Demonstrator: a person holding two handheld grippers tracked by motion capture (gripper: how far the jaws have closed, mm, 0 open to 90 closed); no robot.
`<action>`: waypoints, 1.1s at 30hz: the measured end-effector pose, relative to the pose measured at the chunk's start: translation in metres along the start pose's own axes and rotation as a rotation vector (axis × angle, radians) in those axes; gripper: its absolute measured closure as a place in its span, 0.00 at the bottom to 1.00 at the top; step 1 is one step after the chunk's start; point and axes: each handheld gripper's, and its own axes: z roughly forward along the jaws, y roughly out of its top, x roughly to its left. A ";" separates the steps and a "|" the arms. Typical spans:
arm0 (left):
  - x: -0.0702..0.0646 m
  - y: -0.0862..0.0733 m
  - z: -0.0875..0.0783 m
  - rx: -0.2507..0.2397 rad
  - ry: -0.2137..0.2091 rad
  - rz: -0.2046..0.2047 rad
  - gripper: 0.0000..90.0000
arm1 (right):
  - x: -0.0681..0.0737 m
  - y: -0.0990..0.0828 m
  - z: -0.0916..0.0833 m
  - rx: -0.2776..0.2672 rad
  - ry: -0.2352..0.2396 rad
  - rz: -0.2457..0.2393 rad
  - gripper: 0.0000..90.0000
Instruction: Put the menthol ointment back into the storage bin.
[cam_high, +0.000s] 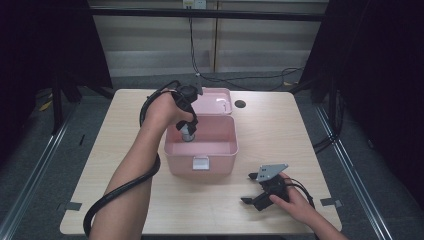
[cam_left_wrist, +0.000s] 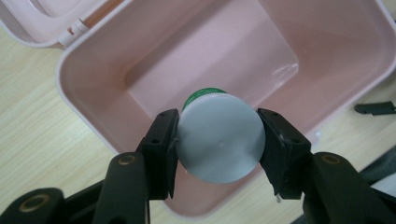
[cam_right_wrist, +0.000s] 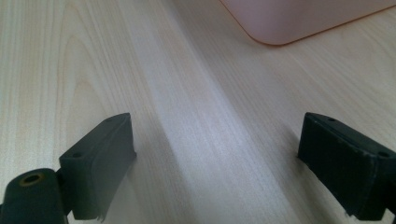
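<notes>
High view: the pink rectangular plastic box (cam_high: 201, 145) sits near table centre, its lid (cam_high: 216, 101) hinged open at 12 o'clock. The left gripper (cam_high: 188, 129) points down into the box, jaws clamped on a small grey-capped cylindrical bottle (cam_high: 187, 134) held over the box's 9 o'clock half. The right gripper (cam_high: 256, 189) rests on the light wooden table (cam_high: 280, 130) at 4 o'clock of the box, well apart from it, jaws spread with nothing between them.

Left gripper view: both black pads press the sides of the bottle's round grey cap (cam_left_wrist: 219, 137); a green band (cam_left_wrist: 203, 93) shows just past the cap at 12 o'clock. The bottle hangs above the box's pale pink floor (cam_left_wrist: 224, 56); whether it touches the floor cannot be told. A black jaw tip of the other gripper (cam_left_wrist: 376, 108) lies on the table at 3 o'clock.

Right gripper view: the two black jaws stand wide apart over bare wood grain. A rounded corner of the pink box (cam_right_wrist: 299, 18) shows at 1 o'clock.
</notes>
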 end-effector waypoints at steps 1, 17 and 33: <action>0.000 0.001 0.001 0.009 0.001 -0.001 0.56 | 0.000 0.000 0.000 0.000 -0.001 0.001 0.11; 0.006 0.016 0.023 -0.017 -0.013 -0.112 0.56 | 0.000 0.000 0.000 0.000 -0.002 0.001 0.11; 0.021 0.022 0.043 -0.034 0.019 -0.205 0.56 | 0.000 0.000 0.000 0.001 0.000 0.002 0.11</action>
